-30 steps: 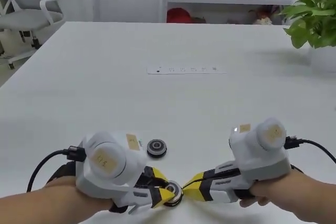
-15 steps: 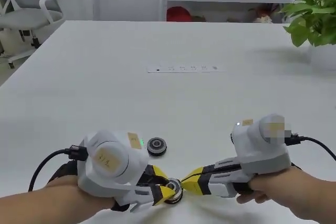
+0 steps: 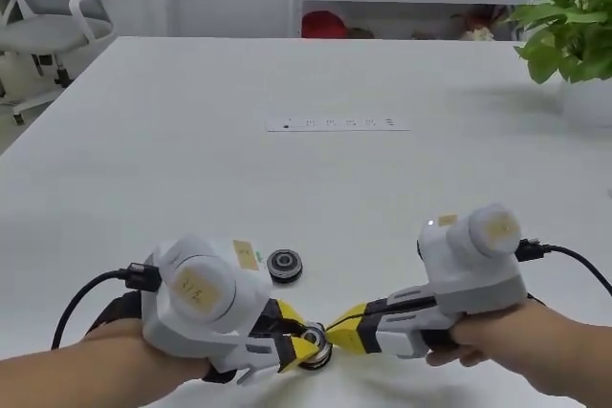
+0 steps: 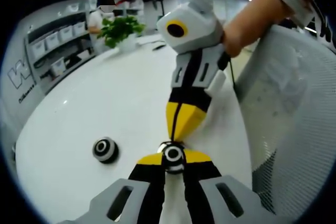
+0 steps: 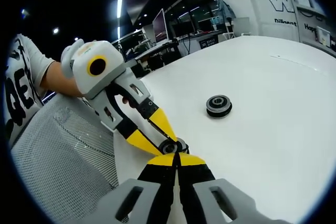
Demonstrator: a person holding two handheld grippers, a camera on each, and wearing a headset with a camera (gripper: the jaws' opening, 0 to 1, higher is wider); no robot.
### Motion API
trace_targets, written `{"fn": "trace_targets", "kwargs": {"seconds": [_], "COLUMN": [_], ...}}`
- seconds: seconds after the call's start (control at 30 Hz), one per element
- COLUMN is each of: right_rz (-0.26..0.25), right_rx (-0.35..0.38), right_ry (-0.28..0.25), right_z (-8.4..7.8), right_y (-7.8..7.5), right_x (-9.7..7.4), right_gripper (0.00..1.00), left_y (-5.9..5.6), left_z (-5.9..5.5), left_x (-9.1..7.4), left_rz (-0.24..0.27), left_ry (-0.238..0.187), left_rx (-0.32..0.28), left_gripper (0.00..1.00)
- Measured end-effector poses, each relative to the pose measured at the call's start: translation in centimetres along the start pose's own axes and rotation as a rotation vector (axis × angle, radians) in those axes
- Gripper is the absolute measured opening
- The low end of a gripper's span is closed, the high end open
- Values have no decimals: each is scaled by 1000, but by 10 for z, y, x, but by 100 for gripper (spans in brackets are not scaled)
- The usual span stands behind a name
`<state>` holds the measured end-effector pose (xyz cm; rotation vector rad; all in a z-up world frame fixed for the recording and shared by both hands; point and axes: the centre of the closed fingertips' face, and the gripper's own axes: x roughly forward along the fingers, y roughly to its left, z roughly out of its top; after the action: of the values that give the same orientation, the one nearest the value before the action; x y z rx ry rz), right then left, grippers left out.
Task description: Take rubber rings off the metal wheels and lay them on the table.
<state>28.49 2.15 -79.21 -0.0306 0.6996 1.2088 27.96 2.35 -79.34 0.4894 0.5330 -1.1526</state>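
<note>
Left hand-held gripper (image 4: 173, 159) clamped on a metal wheel (image 4: 173, 153), right hand-held gripper (image 5: 178, 157) pinched closed, tips against that wheel's rim, second wheel (image 3: 285, 265) on the table (image 3: 316, 188) just beyond the left one.

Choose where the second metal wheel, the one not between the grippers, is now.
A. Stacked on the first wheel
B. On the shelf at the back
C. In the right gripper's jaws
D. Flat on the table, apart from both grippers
D: the second wheel lies flat on the white table, untouched, while the left gripper clamps the other wheel and the right gripper meets its rim.
</note>
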Motion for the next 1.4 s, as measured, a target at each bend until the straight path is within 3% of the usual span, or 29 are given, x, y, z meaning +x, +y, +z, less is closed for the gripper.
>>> {"fn": "trace_targets", "kwargs": {"seconds": [0.6,0.63,0.7,1.4], "right_rz": [29,72,54,27], "right_rx": [-3,1,-28,-5], "right_ry": [-10,-10,-7,-11], "right_z": [3,3,4,1], "right_y": [8,16,15,4], "right_x": [3,4,4,1], "right_gripper": [0,0,0,0], "left_y": [0,0,0,-1], "left_z": [0,0,0,1], "left_x": [0,0,0,-1], "left_rz": [0,0,1,-5], "left_ry": [-2,-3,-4,-19], "left_rx": [-2,-2,1,-9], "left_gripper": [13,13,12,14]}}
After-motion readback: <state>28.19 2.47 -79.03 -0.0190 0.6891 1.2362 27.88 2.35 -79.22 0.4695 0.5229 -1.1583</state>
